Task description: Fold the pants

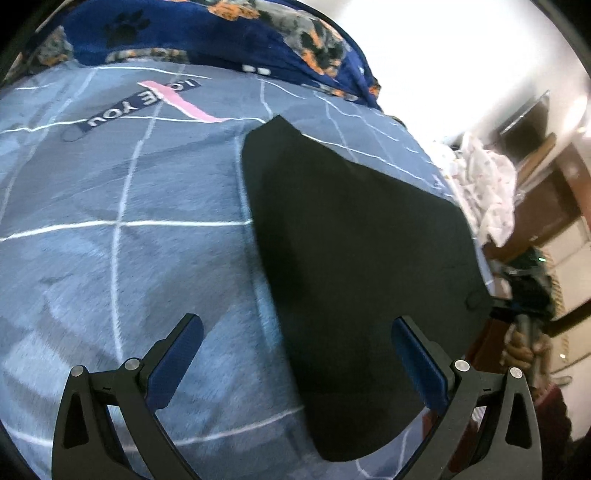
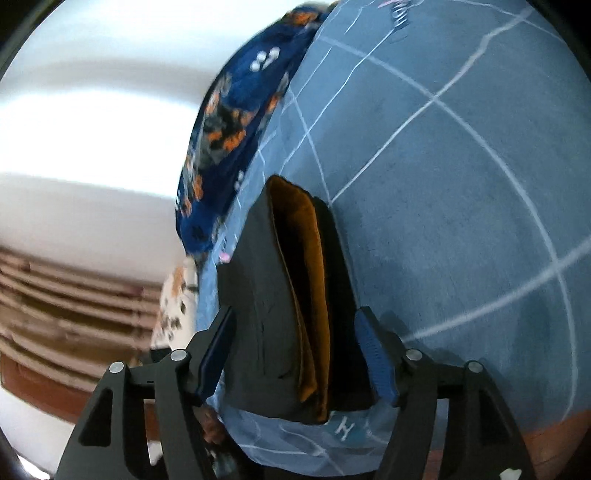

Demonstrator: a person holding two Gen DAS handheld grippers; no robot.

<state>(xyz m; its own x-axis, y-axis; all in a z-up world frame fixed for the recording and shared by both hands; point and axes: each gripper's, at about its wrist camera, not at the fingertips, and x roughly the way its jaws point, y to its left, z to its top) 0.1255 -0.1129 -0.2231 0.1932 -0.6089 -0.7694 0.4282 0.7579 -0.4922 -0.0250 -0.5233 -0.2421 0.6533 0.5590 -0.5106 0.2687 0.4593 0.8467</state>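
Observation:
The black pants (image 1: pixel 351 258) lie folded in a flat stack on the blue-grey checked bedsheet (image 1: pixel 147 221). My left gripper (image 1: pixel 295 332) hangs open above the sheet with its jaws wide apart; its right finger is over the pants and its left finger over bare sheet. In the right wrist view I see the folded pants (image 2: pixel 258 295) edge-on, with an orange lining (image 2: pixel 306 277) showing between the layers. My right gripper (image 2: pixel 295 317) is open with the stack between its fingers, and the pads do not press on it.
A dark blue paw-print blanket (image 1: pixel 184 33) is bunched along the far side of the bed (image 2: pixel 236 110). The bed's edge runs just right of the pants, with a white patterned cloth pile (image 1: pixel 487 184) and wooden furniture beyond. A hand (image 1: pixel 521 347) shows at the right.

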